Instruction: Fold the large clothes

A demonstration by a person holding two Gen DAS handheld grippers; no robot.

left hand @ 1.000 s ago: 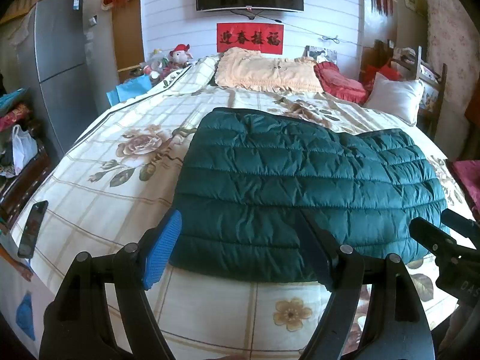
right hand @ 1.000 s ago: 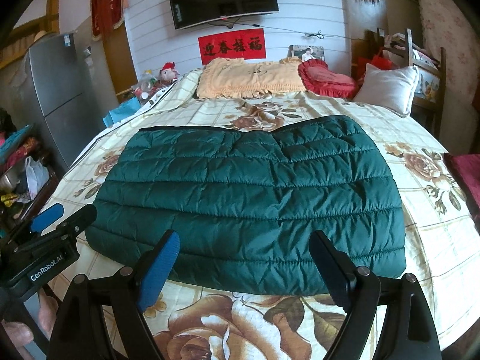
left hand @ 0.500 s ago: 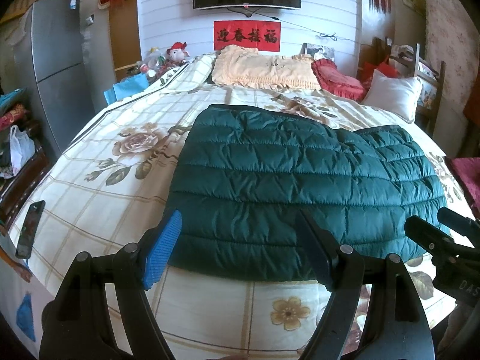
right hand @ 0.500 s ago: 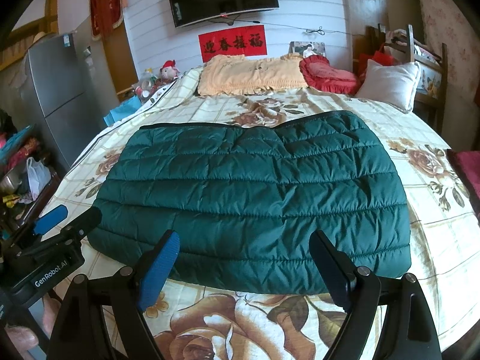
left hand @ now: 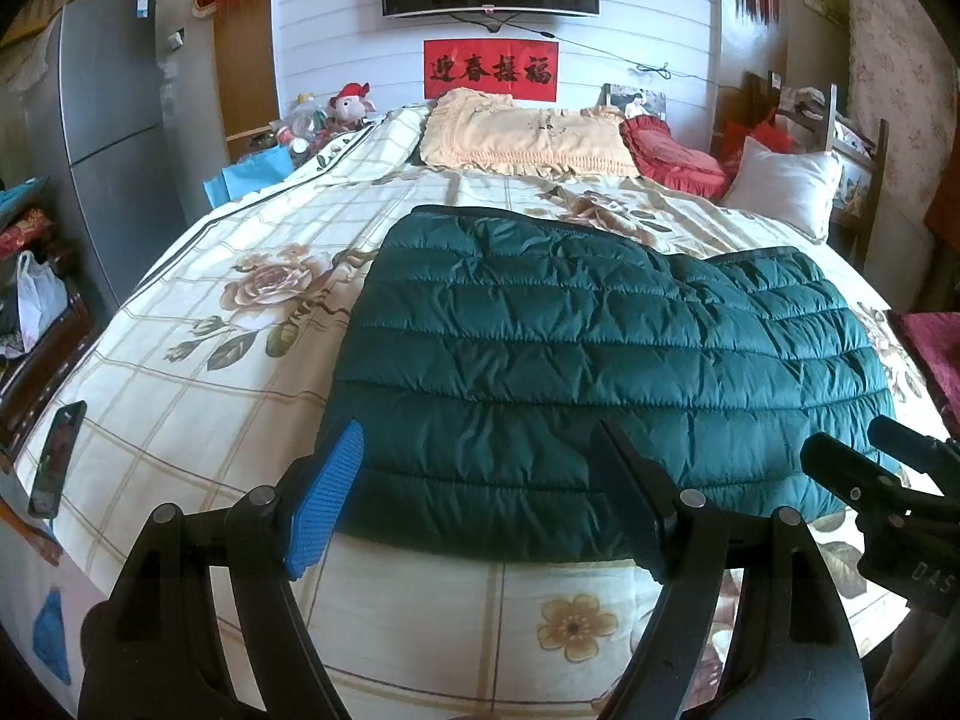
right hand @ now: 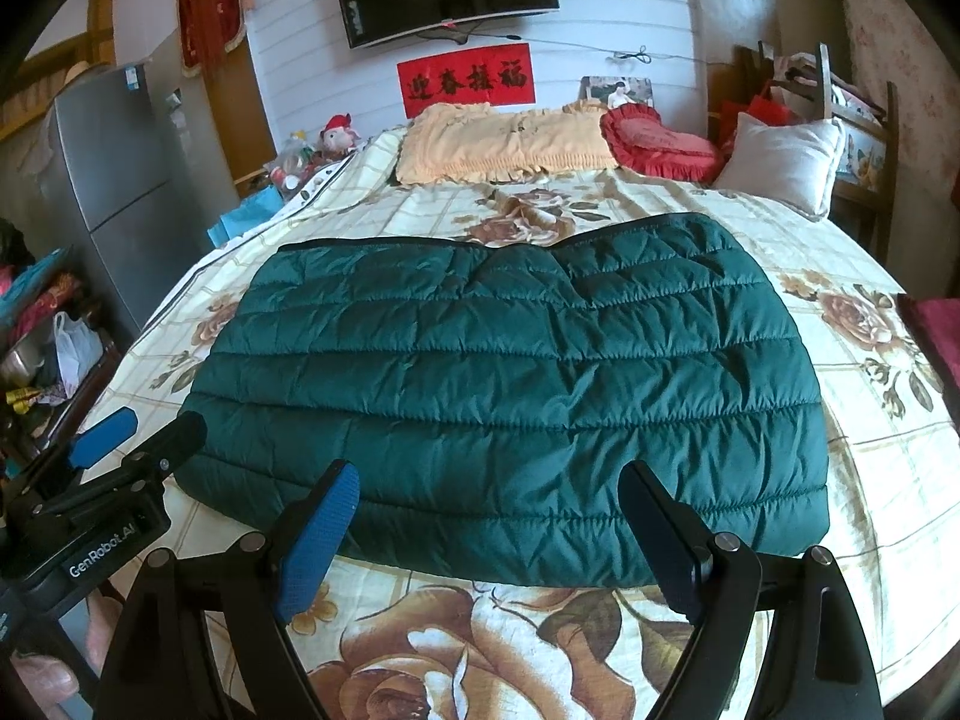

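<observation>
Left claw (left hand: pixel 474 495), right claw (right hand: pixel 489 531) wide, empty (angled down) before folded jacket (right hand: pixel 510 378).

Both fisheye views look from the foot of the floral-quilted bed (left hand: pixel 198 396) toward the white panelled headboard wall, tilted down, close above the near edge. The left view sits further left, the right probably slightly nearer. They share the dark green quilted puffer garment (right hand: pixel 510 384) and the pillows.
</observation>
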